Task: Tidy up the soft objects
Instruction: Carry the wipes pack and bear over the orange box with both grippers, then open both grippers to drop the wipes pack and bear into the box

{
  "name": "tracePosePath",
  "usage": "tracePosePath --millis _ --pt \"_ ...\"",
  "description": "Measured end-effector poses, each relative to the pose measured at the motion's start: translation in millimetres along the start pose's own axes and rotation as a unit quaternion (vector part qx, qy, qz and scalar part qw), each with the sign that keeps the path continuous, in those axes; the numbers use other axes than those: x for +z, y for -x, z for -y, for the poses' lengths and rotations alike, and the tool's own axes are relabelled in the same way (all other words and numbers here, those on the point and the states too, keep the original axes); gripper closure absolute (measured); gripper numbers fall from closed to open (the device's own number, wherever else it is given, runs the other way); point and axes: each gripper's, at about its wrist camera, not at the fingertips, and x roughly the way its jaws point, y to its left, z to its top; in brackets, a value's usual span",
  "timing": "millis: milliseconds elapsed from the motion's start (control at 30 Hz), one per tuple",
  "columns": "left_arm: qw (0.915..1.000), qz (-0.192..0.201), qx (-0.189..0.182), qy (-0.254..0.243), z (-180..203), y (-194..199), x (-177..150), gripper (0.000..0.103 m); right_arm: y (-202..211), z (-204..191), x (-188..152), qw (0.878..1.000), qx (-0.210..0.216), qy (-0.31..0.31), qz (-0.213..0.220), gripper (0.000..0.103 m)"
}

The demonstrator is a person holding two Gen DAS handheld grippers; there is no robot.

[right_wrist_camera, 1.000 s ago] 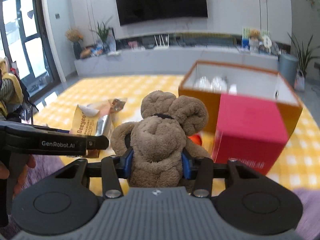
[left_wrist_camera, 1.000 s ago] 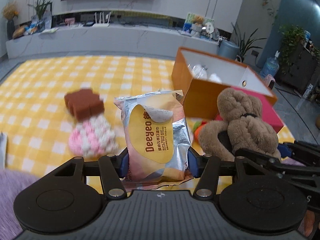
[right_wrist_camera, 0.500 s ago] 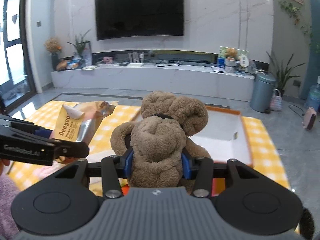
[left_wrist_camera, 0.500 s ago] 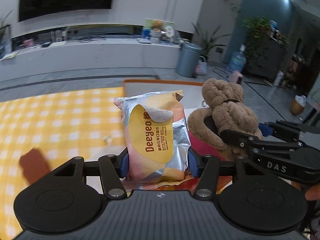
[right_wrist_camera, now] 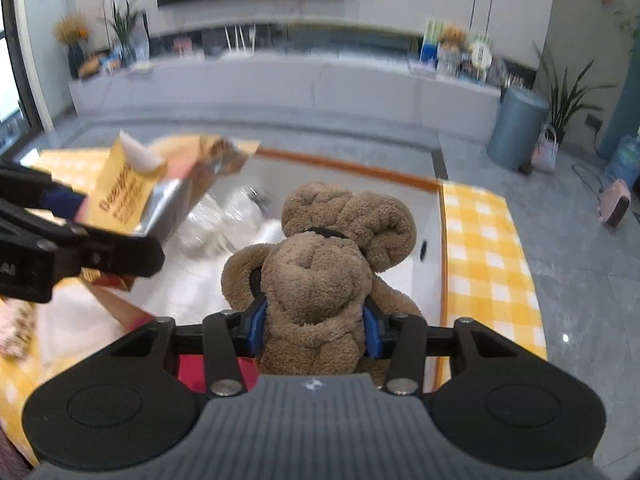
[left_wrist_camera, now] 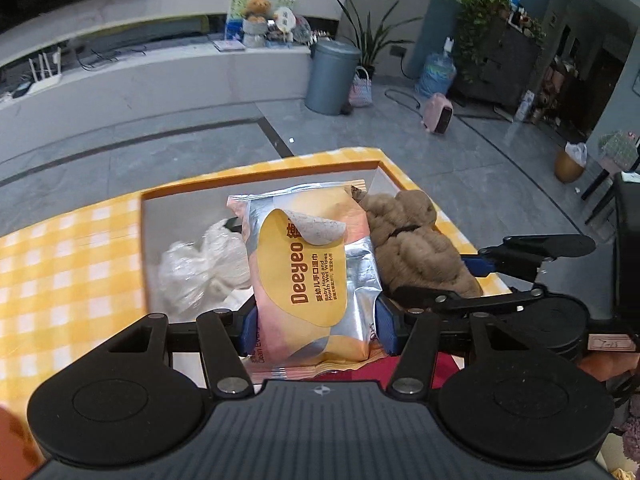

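Black left gripper (left_wrist_camera: 316, 320) — blue-padded jaws, silver screws, ribbed grey housing.

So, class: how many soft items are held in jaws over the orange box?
2: the wipes pack in the left gripper; the brown plush toy in the right gripper.

The left wrist view is dim and bluish, fairly sharp, its corners darkened. The right wrist view is brighter (daylight enters from a window (right_wrist_camera: 10, 92) at the left edge) yet smeared by motion blur, worst on the wipes packet (right_wrist_camera: 136, 196) at left. Fisheye distortion bends straight lines near both frames' edges.
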Motion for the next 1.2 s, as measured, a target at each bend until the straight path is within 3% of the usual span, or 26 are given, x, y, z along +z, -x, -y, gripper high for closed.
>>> tracePosePath --millis 133,333,533,633,767,933,1033,1200 --pt "0.9995 -0.027 -0.013 0.000 -0.7 -33.1 -2.5 0.039 -27.5 14.0 2.8 0.999 0.008 -0.017 -0.037 0.056" --pt "0.9981 -0.058 -0.018 -0.006 1.7 -70.8 1.5 0.039 -58.5 14.9 2.9 0.997 -0.015 0.010 -0.077 0.056" --pt "0.9966 -0.081 -0.014 0.002 -4.5 -87.8 -1.2 0.038 -59.4 12.2 -1.6 0.996 -0.012 0.043 -0.083 0.055" --pt "0.9972 -0.075 -0.002 0.001 -4.3 -84.0 -1.5 0.033 -56.7 16.4 1.1 0.996 -0.006 0.037 -0.086 0.050" --pt "0.9975 -0.069 0.005 0.014 -6.2 -76.9 -0.6 0.015 -58.5 21.0 8.2 0.994 -0.006 0.031 -0.106 0.044" --pt "0.9985 -0.043 0.015 0.029 -3.7 -52.6 8.7 0.014 -52.2 23.9 21.1 0.991 -0.003 0.014 -0.132 0.038" --pt "0.9994 -0.009 0.016 0.029 1.4 -25.0 10.2 0.014 -34.4 18.5 24.2 0.993 -0.002 0.016 -0.119 0.038" --pt "0.9986 0.036 0.011 0.036 14.4 23.7 5.2 0.015 2.6 5.9 21.3 0.996 -0.040 -0.007 -0.076 0.037"
